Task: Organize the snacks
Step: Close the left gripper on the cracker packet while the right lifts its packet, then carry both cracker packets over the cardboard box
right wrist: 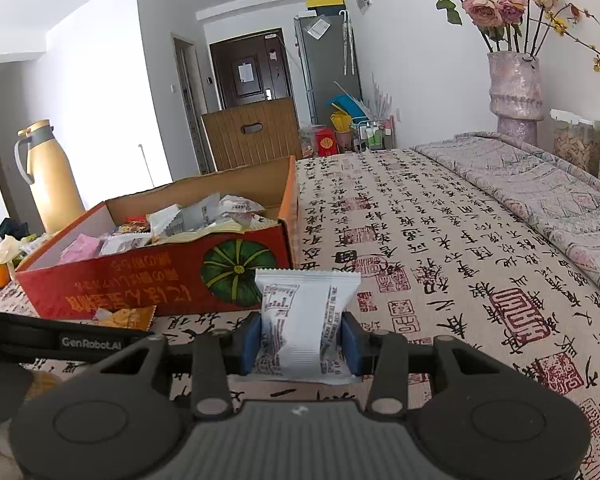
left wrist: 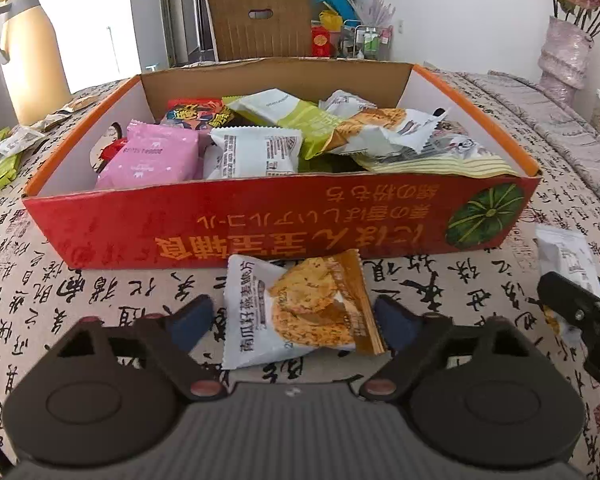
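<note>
Crinkly cracker packet [left wrist: 300, 308] between my left tool [left wrist: 296, 314] pads, untouched; light, crushable, pinch edges. Right tool [right wrist: 302, 344] grips white packet [right wrist: 306, 320].

Orange cracker packet [left wrist: 300, 308] flat before red snack-filled box [left wrist: 260, 224]; white packet [right wrist: 306, 320] upright.

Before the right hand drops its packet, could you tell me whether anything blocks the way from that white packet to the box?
Nothing visible does. The right gripper holds the white packet just in front of the red box; only the box's near wall must be cleared, and the top is open.
</note>
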Action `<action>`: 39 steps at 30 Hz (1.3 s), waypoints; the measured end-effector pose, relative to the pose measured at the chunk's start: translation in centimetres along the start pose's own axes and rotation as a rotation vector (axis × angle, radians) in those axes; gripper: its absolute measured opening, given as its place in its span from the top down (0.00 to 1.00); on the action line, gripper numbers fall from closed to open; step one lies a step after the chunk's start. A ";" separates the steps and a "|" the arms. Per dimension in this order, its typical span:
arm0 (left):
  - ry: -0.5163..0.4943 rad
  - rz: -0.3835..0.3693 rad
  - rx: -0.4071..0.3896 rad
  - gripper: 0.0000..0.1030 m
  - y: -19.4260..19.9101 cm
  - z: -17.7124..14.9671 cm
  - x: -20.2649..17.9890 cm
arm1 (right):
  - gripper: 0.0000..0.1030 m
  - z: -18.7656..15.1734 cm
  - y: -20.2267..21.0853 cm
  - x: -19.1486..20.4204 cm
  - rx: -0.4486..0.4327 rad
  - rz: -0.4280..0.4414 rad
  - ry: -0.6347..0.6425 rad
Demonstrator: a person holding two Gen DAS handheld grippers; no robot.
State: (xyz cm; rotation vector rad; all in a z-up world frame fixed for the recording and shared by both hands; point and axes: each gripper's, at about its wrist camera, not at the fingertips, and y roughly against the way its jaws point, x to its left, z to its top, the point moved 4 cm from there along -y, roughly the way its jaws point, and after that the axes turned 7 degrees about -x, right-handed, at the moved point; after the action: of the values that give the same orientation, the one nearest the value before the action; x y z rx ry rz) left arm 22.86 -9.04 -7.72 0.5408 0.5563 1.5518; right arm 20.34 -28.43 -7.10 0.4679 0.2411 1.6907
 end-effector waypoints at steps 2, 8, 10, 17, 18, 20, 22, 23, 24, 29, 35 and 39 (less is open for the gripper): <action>0.002 -0.002 -0.008 0.29 0.4 -0.1 0.0 | 0.60 0.0 0.0 -0.1 0.003 -0.002 -0.001; -0.008 -0.017 -0.025 0.45 1.3 -0.5 0.0 | 0.60 0.0 -0.1 -0.1 0.003 -0.004 -0.001; -0.011 -0.028 -0.028 0.49 1.5 -0.5 0.0 | 0.60 0.0 -0.2 -0.1 0.005 -0.008 -0.001; -0.017 -0.048 -0.086 0.50 3.5 -0.5 0.4 | 0.60 0.0 -0.2 -0.2 0.008 -0.022 -0.001; -0.019 -0.053 -0.097 0.50 3.9 -0.4 0.5 | 0.60 0.0 -0.2 -0.1 0.006 -0.024 0.001; -0.020 -0.065 -0.118 0.50 4.8 -0.3 0.7 | 0.60 0.0 -0.1 0.0 -0.002 -0.028 0.012; -0.020 -0.075 -0.140 0.50 5.8 -0.1 1.0 | 0.60 0.0 0.2 0.4 -0.015 -0.034 0.032; -0.019 -0.080 -0.155 0.50 6.4 0.0 1.2 | 0.60 0.0 0.3 0.6 -0.019 -0.035 0.041; -0.018 -0.084 -0.167 0.50 6.8 0.2 1.3 | 0.61 0.0 0.4 0.8 -0.020 -0.034 0.047; -0.014 -0.091 -0.230 0.50 8.6 1.6 2.2 | 0.61 0.8 1.4 1.7 -0.050 -0.017 0.056; -0.014 -0.076 -0.293 0.50 9.5 3.6 3.3 | 0.61 2.7 2.3 3.7 -0.105 0.017 0.086; -0.004 -0.063 -0.330 0.50 9.7 5.1 4.2 | 0.60 4.1 2.0 4.8 -0.132 0.032 0.102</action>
State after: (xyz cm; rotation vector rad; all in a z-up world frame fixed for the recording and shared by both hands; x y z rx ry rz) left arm 18.46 -5.17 2.48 0.2716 0.3019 1.5418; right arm 19.84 -24.48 -1.78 0.2893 0.1961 1.7520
